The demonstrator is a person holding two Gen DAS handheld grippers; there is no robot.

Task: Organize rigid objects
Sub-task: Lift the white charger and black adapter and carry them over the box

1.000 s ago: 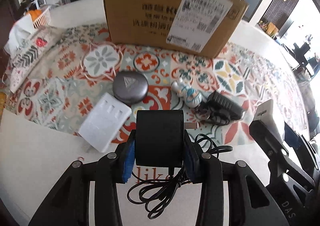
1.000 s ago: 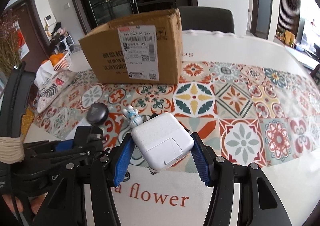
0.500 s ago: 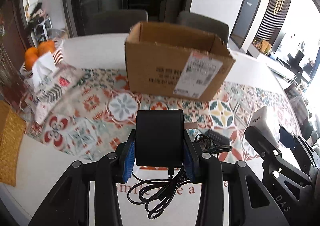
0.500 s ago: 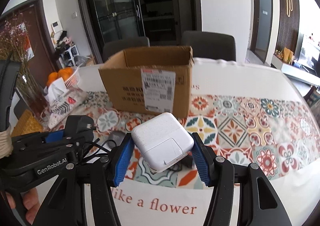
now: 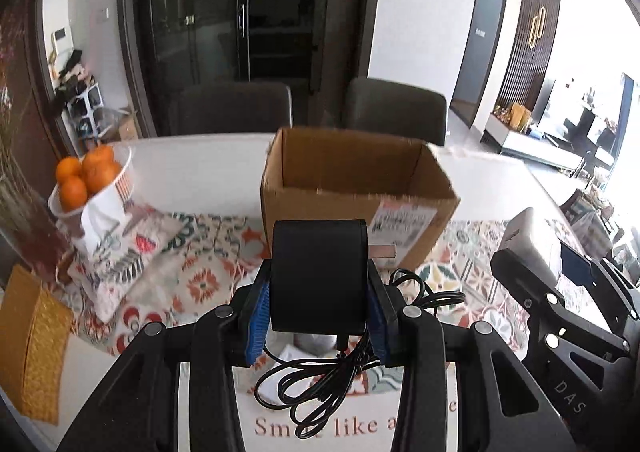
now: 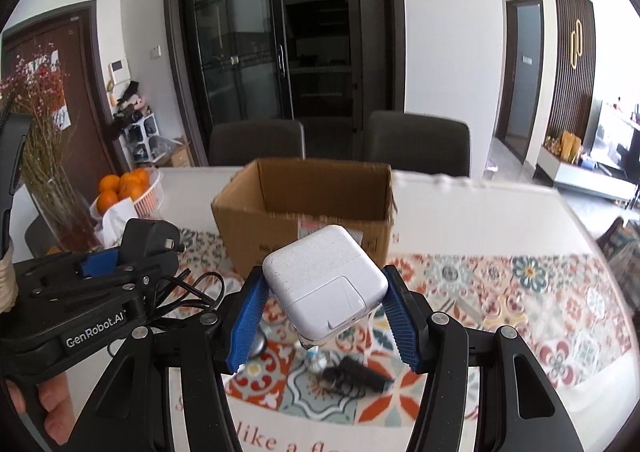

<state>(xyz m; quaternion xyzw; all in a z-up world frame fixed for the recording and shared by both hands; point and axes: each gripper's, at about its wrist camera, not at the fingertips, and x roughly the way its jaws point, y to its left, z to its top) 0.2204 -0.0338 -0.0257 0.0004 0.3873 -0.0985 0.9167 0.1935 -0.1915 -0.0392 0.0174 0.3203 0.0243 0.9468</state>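
My left gripper (image 5: 319,316) is shut on a black power adapter (image 5: 319,276) whose cable (image 5: 320,380) hangs below it. My right gripper (image 6: 326,312) is shut on a white square charger (image 6: 324,284). Both are held high above the table, in front of an open cardboard box (image 5: 356,188), which also shows in the right wrist view (image 6: 308,220). The box interior looks empty from here. Each gripper shows in the other's view: the right gripper (image 5: 532,252) to the right, the left gripper (image 6: 132,260) to the left.
A patterned mat (image 6: 500,292) covers the white table. On it lie another black adapter (image 6: 356,372) and a small figurine (image 6: 316,360). A basket of oranges (image 5: 92,176), a tissue pack (image 5: 124,256) and a vase (image 6: 56,188) stand at the left. Two chairs (image 5: 236,108) stand behind the table.
Both grippers have risen with their chargers, so the views now look over the box rim into the room. The loose items on the mat have dropped low in the views.
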